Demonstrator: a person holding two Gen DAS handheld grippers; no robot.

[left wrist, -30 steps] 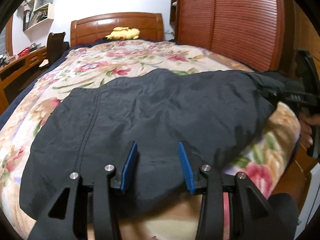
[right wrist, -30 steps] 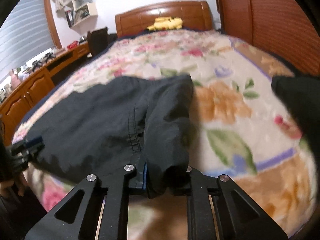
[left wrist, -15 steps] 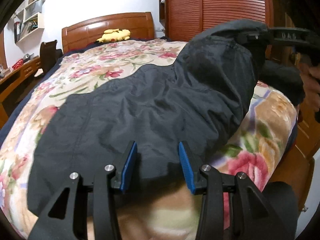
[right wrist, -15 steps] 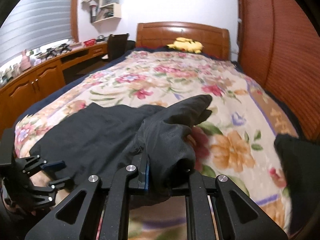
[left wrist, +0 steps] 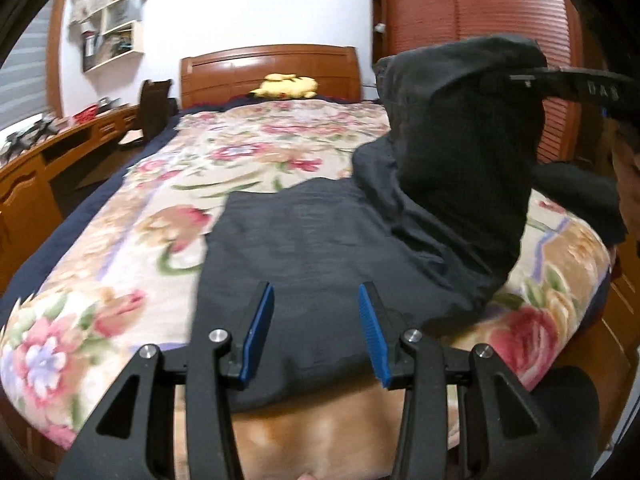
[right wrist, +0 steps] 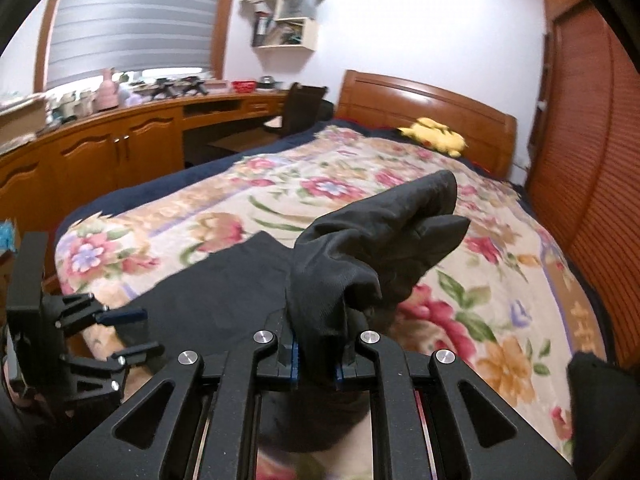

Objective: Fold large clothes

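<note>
Black garment [left wrist: 320, 248] lies spread over the near end of the bed, filling the centre and lower middle of the left wrist view, with its right part lifted into a dark peak at upper right. That raised fold hangs from the right gripper [right wrist: 316, 364], whose blue pads are clamped tight on a bunch of the cloth at lower centre of the right wrist view, the fabric jutting up and rightward past them. The left gripper [left wrist: 316, 332] sits at the bottom centre of its own view, jaws partly apart with nothing between them, hovering just over the garment's near edge. Beneath is a floral blanket [left wrist: 120, 280] covering the bed. A yellow plush toy [left wrist: 286, 86] rests by the wooden headboard [left wrist: 272, 68] at upper centre.
</note>
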